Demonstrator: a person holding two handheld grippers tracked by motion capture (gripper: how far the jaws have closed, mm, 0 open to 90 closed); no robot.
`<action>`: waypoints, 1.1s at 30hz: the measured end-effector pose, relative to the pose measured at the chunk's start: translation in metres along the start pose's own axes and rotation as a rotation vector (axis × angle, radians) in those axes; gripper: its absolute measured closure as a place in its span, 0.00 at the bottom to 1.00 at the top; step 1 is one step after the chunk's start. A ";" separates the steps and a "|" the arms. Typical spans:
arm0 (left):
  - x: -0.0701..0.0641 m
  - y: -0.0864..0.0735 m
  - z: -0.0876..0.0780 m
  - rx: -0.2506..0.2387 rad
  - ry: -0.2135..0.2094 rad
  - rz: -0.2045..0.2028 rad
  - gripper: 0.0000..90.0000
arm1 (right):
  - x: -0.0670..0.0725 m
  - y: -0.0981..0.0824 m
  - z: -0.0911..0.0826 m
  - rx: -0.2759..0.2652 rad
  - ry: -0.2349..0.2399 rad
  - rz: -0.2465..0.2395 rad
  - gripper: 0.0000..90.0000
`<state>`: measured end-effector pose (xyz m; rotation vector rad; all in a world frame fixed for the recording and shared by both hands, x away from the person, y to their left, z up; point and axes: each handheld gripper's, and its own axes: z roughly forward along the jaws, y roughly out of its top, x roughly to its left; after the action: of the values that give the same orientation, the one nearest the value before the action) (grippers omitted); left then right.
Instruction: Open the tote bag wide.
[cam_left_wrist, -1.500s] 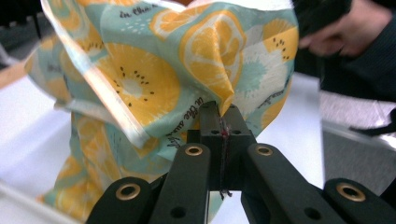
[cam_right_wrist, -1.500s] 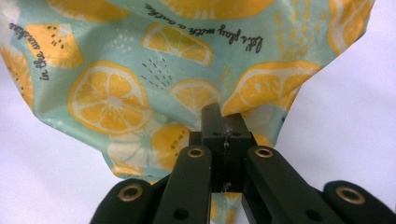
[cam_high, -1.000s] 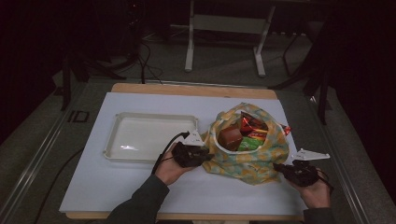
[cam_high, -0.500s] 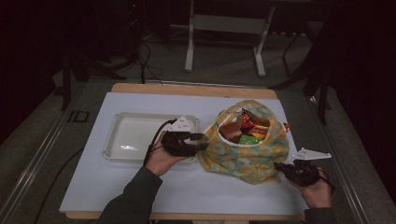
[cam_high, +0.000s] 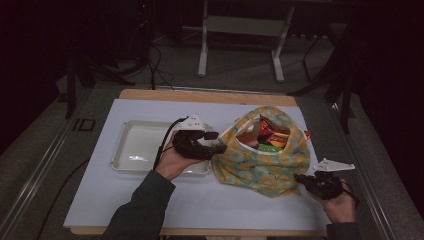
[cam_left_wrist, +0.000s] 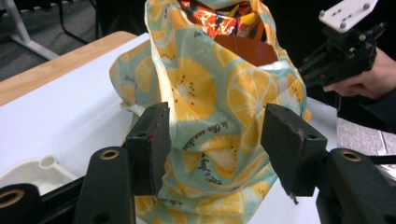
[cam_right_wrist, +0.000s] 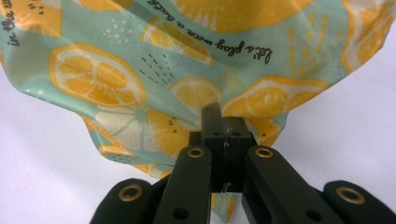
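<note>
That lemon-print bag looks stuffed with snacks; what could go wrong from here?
The right gripper pinches only a bottom corner of the lemon-print bag, so a pull might tip it and spill the snack packets out of its open mouth. The left gripper has just been opening, with cloth between its jaws unpressed, so that side may sag.

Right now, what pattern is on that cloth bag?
Yellow-orange citrus slices on pale teal, with small script lettering on the bag; clearest in the left gripper view.

The bag (cam_high: 262, 160) sits on the table (cam_high: 100, 200), snack packets (cam_high: 267, 134) inside it. Left of the bag lies the tray (cam_high: 135, 150); the left gripper (cam_high: 215, 142) hangs at its left side, the right gripper (cam_high: 300, 178) at its near right corner.
</note>
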<state>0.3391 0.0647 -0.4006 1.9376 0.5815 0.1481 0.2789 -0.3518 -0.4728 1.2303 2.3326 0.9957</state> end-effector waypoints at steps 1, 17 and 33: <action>0.000 0.001 0.000 -0.004 0.000 -0.004 0.46 | 0.000 0.000 0.000 0.000 0.001 -0.001 1.00; 0.003 0.038 0.026 -0.012 0.023 -0.073 0.38 | 0.004 0.000 0.003 0.007 -0.003 -0.016 1.00; -0.012 0.054 0.049 0.000 0.062 -0.028 0.97 | 0.005 0.000 0.001 -0.001 -0.004 -0.023 1.00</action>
<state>0.3641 0.0017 -0.3718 1.9294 0.6499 0.1913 0.2766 -0.3478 -0.4735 1.2014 2.3376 0.9862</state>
